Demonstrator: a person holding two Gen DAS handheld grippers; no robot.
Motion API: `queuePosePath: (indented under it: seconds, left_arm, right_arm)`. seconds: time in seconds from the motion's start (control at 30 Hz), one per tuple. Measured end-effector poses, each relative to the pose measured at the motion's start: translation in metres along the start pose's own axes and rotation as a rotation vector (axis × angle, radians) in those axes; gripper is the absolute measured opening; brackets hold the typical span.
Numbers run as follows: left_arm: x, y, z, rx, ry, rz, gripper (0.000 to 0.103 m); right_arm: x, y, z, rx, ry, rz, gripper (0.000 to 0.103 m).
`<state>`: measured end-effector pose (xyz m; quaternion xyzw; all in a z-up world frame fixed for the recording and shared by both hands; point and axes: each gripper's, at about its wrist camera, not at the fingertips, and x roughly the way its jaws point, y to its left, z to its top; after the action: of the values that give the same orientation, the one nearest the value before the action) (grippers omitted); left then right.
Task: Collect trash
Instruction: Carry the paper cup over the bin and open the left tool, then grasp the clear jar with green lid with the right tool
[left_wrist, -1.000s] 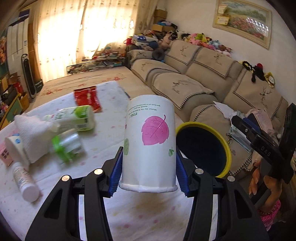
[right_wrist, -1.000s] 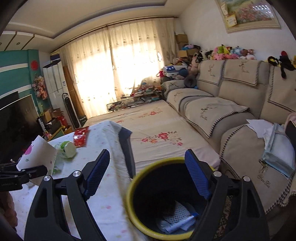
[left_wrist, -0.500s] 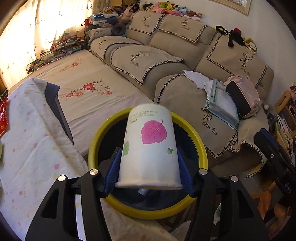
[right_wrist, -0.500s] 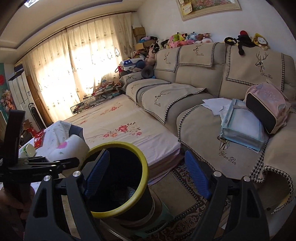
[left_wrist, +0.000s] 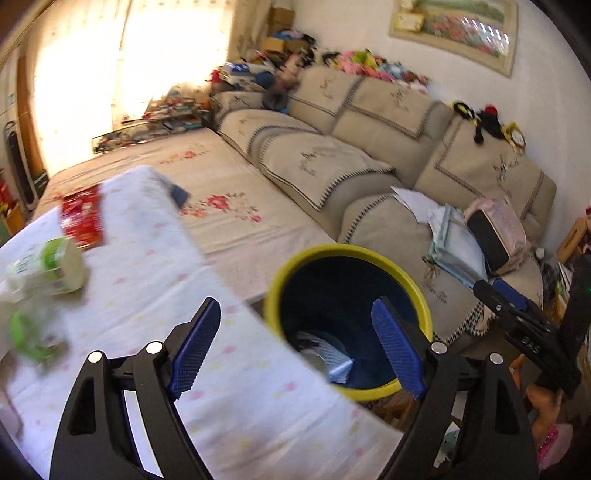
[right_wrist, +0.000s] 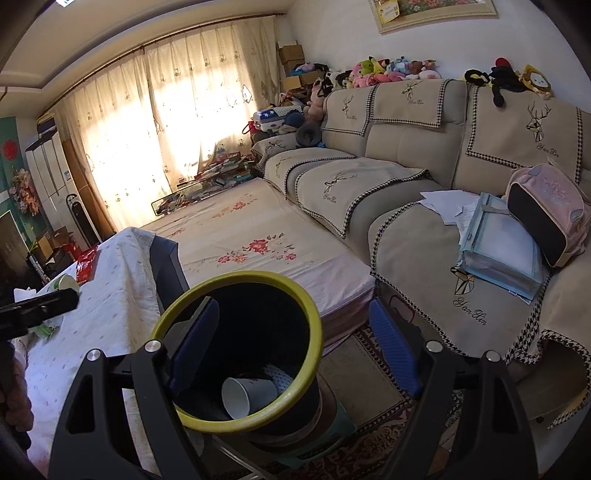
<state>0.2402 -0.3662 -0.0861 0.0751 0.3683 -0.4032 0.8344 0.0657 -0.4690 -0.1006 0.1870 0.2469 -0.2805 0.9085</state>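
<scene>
1. Surface: a table (left_wrist: 155, 280) under a white cloth with faint pink and yellow spots fills the lower left of the left wrist view. In the right wrist view it sits at mid left.
2. Room: a beige sofa (right_wrist: 406, 147) with deer-embroidered covers runs across the upper right of both views. Soft toys line its back, and a pink backpack (right_wrist: 546, 210) and a pale blue folder (right_wrist: 498, 247) lie on its seat at right. Sunlit curtains (right_wrist: 155, 122) fill the upper left. A floral-print spread (right_wrist: 251, 236) occupies frame centre.
3. Items on the table, left wrist view, left edge: a red packet (left_wrist: 83, 218), a white-and-green carton (left_wrist: 48, 269) on its side, and a blurred green-and-white item (left_wrist: 29, 332) below it.
4. Bin: a dark trash bin (right_wrist: 317, 325) with a yellow rim stands just beside the table's edge, lower centre in both views.
5. Task thing: a paper cup (right_wrist: 247, 395) lies on its side inside the bin, mouth toward the right wrist camera, with other white trash next to it.
6. Left gripper (left_wrist: 295, 347): jaws spread wide, nothing between the blue pads. It hovers over the table edge and the bin's near rim.
7. Right gripper (right_wrist: 295, 347): jaws spread wide, holding nothing. It hovers above the bin's right side, with the cup below and between the pads in frame.
</scene>
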Motion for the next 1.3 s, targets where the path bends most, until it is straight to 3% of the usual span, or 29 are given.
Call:
queuePosePath:
  seconds: [0.23,0.4,0.7,0.83,0.97,1.3]
  left_arm:
    - [-0.097,0.097,-0.036,-0.113,-0.147,0.187,0.088]
    - [-0.158,0.165,-0.068,-0.165,-0.227,0.355,0.091]
    - [-0.209,0.264,-0.126,-0.294,-0.282,0.536,0.091]
    - [-0.212,0.289,-0.144,-0.358,-0.273,0.513,0.091]
    - [-0.207,0.283,-0.142,-0.360,-0.264,0.510,0.091]
    - [-0.206,0.281,-0.145,-0.388,-0.261,0.486,0.092]
  right_arm:
    - [0.009,0.073,0.008,-0.107,0.015,0.121,0.079]
    - [0.011,0.154,0.016,-0.219,0.009,0.256,0.079]
    - [0.023,0.298,0.013,-0.406,0.055,0.470,0.080]
    - [0.041,0.350,0.000,-0.494,0.120,0.525,0.080]
    - [0.061,0.386,-0.014,-0.558,0.192,0.541,0.080]
    - [0.095,0.416,-0.045,-0.597,0.278,0.532,0.082]
